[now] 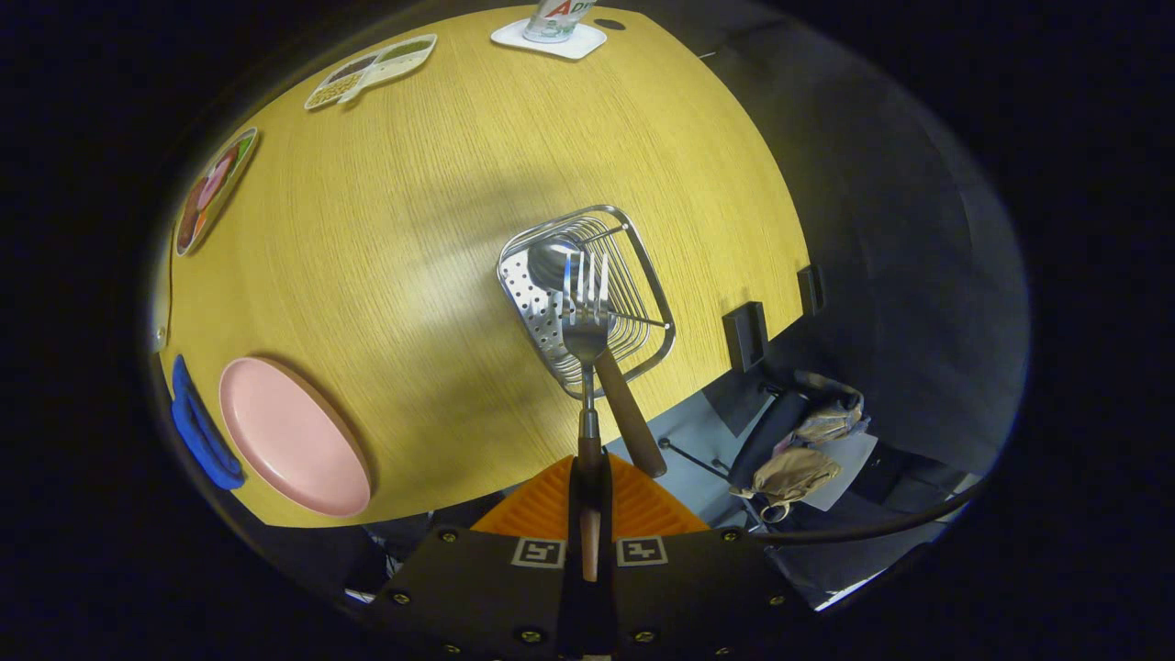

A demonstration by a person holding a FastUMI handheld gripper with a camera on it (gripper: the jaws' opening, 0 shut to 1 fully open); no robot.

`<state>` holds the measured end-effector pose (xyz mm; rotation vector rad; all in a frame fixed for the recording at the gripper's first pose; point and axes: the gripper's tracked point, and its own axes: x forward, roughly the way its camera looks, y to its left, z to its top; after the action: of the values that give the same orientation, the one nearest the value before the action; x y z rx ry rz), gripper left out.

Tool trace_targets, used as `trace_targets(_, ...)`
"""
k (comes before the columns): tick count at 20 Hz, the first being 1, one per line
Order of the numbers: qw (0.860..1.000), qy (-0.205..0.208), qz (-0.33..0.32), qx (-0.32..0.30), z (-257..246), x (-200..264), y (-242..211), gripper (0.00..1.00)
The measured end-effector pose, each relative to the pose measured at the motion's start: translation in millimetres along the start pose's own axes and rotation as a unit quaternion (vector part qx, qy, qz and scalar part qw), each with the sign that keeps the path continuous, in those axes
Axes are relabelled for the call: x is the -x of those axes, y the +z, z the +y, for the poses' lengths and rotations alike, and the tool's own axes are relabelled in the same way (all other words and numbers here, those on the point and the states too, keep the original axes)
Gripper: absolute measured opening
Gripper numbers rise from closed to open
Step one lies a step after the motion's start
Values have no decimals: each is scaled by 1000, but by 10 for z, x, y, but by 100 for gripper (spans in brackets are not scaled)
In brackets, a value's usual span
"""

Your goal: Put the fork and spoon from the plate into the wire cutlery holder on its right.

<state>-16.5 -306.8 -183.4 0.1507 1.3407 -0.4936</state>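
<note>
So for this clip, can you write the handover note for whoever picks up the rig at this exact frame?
Gripper: shut on the fork, clamping its wooden handle between both fingers, tines pointing ahead over the wire cutlery holder.
Spoon: already in the holder, bowl inside the basket, brown handle leaning out over the near rim toward the fingers.
Pink plate: left of the holder on the table, nothing on it.
Done: spoon placed, fork lifted off the plate.
Left: lower the fork into the holder and let go.

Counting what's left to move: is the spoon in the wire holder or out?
In. The spoon lies in the wire holder, its handle sticking out; the hand-held gripper grips the fork above it.
</note>
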Motion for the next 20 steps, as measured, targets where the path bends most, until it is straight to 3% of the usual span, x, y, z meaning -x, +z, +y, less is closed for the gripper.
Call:
trace_targets(3, 1000, 4, -7, 1, 14, 5, 79, 7)
trace_targets(7, 1000, -6, -20, 14, -34, 88, 131, 18)
trace_targets(10, 999, 3, -39, 3, -9, 132, 180, 57)
trace_targets(12, 999, 8, -50, 1, 1, 175, 187, 58)
trace_targets(13, 998, 10, -58, -2, 19, 179, 208, 65)
trace_targets(14, 998, 13, -63, -4, 33, 197, 223, 83)
trace_targets(20, 992, 27, -125, -14, 111, 314, 333, 84)
